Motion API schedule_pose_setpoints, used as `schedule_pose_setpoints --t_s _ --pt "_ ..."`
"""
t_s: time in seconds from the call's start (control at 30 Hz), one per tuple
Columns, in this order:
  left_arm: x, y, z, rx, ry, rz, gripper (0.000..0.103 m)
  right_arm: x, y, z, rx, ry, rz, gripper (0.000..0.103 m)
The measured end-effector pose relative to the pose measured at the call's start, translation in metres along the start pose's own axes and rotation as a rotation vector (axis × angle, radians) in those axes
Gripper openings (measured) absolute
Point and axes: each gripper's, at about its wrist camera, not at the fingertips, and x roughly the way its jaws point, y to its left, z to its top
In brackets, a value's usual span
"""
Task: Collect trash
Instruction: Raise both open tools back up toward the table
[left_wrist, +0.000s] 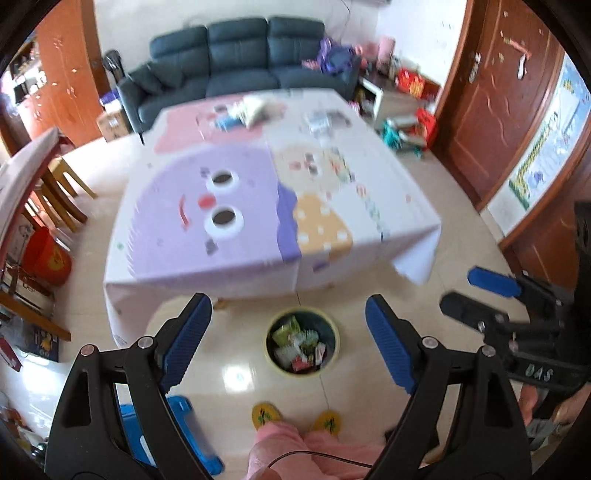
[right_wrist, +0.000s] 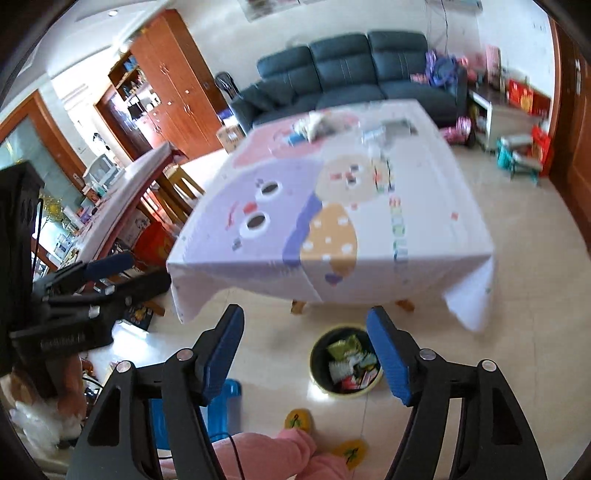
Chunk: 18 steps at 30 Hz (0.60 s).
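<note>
A round trash bin (left_wrist: 302, 341) with a pale yellow rim stands on the floor in front of the table, holding several colourful wrappers. My left gripper (left_wrist: 288, 301) hangs open and empty above it. In the right wrist view the same bin (right_wrist: 345, 360) sits under my right gripper (right_wrist: 306, 312), also open and empty. Each gripper shows in the other's view: the right gripper (left_wrist: 460, 288) at the right edge, the left gripper (right_wrist: 147, 271) at the left edge. Blurred packets (left_wrist: 247, 109) and a grey item (left_wrist: 325, 120) lie at the table's far end; small bits (left_wrist: 314, 164) dot the middle.
The low table (left_wrist: 258, 258) wears a cartoon cloth hanging over its edges. A dark sofa (left_wrist: 240, 55) stands behind it. The person's pink trouser legs (left_wrist: 295, 446) and yellow slippers (left_wrist: 264, 413) are below. A blue stool (left_wrist: 188, 432) is at lower left, a dining table and chairs (left_wrist: 40, 177) further left.
</note>
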Motion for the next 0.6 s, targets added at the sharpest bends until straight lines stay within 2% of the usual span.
schedule_pose_setpoints --t_s 0.17,0.3,0.47,0.6 --pt "-0.03 0.003 0.023 -0.026 -0.081 0.029 0.084 -0.028 0.01 0.018 -0.071 -0.066 -0.013 0.073" --pt "-0.041 0.005 0.037 -0.031 -0.113 0.046 0.083 -0.04 0.015 0.035 -0.091 -0.101 -0.019 0.075" --pt "-0.036 0.007 0.057 -0.029 -0.142 0.059 0.084 -0.038 0.016 0.059 -0.106 -0.13 -0.025 0.076" --pt "-0.014 0.014 0.078 -0.027 -0.155 0.056 0.084 -0.021 0.01 0.083 -0.103 -0.135 -0.044 0.077"
